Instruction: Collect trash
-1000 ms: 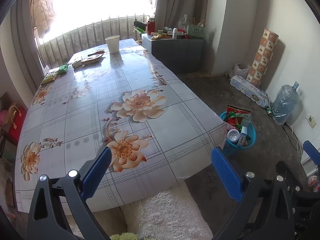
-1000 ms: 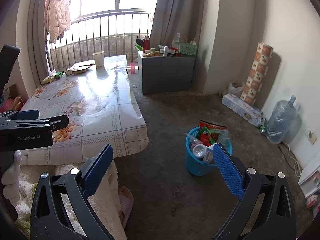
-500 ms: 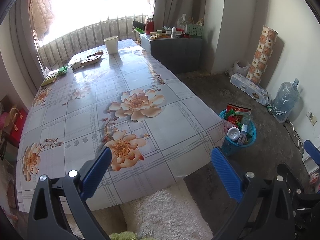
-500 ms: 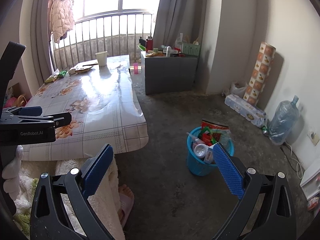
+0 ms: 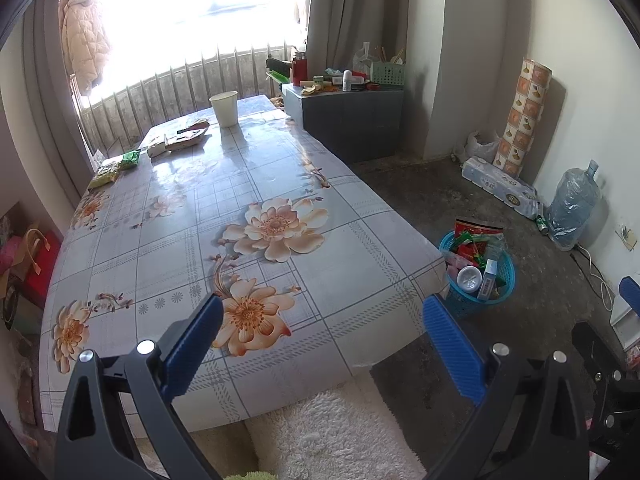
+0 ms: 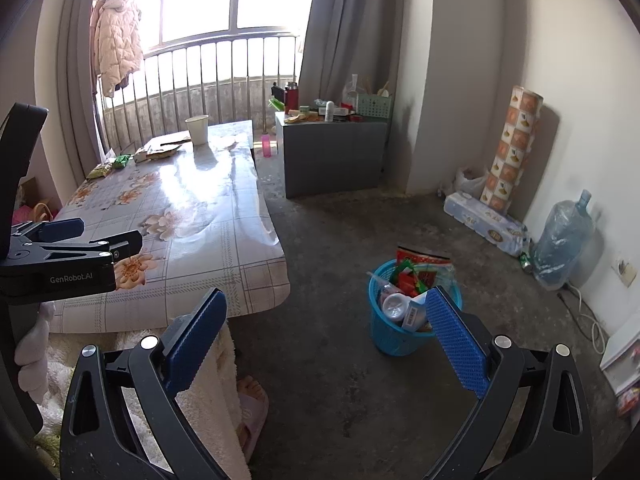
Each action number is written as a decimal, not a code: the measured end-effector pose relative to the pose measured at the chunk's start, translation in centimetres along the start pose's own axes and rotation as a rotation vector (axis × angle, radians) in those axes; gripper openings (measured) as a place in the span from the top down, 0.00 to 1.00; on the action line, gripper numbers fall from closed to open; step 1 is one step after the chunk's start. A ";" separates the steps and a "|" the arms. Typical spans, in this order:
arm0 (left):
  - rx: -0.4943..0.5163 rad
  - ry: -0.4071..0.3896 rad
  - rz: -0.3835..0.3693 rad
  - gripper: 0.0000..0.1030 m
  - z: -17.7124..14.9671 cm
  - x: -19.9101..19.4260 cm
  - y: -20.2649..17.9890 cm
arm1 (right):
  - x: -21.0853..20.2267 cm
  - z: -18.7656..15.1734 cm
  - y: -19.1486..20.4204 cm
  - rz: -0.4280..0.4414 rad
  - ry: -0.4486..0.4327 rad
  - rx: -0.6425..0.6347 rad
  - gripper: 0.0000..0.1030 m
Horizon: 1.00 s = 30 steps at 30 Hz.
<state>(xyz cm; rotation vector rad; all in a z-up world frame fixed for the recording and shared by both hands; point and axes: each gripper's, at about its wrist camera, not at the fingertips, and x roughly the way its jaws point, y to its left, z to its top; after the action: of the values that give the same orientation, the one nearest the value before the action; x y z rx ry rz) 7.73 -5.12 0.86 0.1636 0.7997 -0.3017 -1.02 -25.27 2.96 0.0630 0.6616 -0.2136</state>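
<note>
Your left gripper (image 5: 322, 344) and right gripper (image 6: 326, 338) both gape wide, holding nothing; the blue plastic mesh bin (image 6: 400, 334) brims with trash.

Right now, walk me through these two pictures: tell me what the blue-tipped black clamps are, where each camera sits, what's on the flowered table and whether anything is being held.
The clamps are handheld two-finger grippers, one in each of a person's hands, with no robot arm. Each carries a wide-angle camera looking forward along its fingers. One picture comes from the left gripper, over the table; the other from the right gripper, over the floor, where the left one also shows at the side. Both stand open, holding nothing. At the table's far end sit a paper cup, a brown packet and green wrappers. The blue trash basket, already full, stands on the floor.
</note>
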 end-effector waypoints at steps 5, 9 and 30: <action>-0.007 -0.003 -0.004 0.05 0.2 -0.3 0.3 | -0.6 0.6 0.2 -0.004 0.005 0.003 0.07; -0.017 -0.010 -0.009 0.05 0.5 -0.6 0.6 | -1.3 1.3 0.4 0.000 0.028 0.011 0.07; -0.060 -0.067 -0.009 0.05 1.0 -2.8 2.8 | -2.7 2.9 2.6 -0.042 0.038 -0.049 0.07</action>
<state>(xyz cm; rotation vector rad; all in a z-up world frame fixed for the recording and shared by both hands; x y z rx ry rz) 7.50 -2.19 3.65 0.0936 0.7429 -0.2899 -0.79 -22.61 6.85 0.0064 0.7064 -0.2367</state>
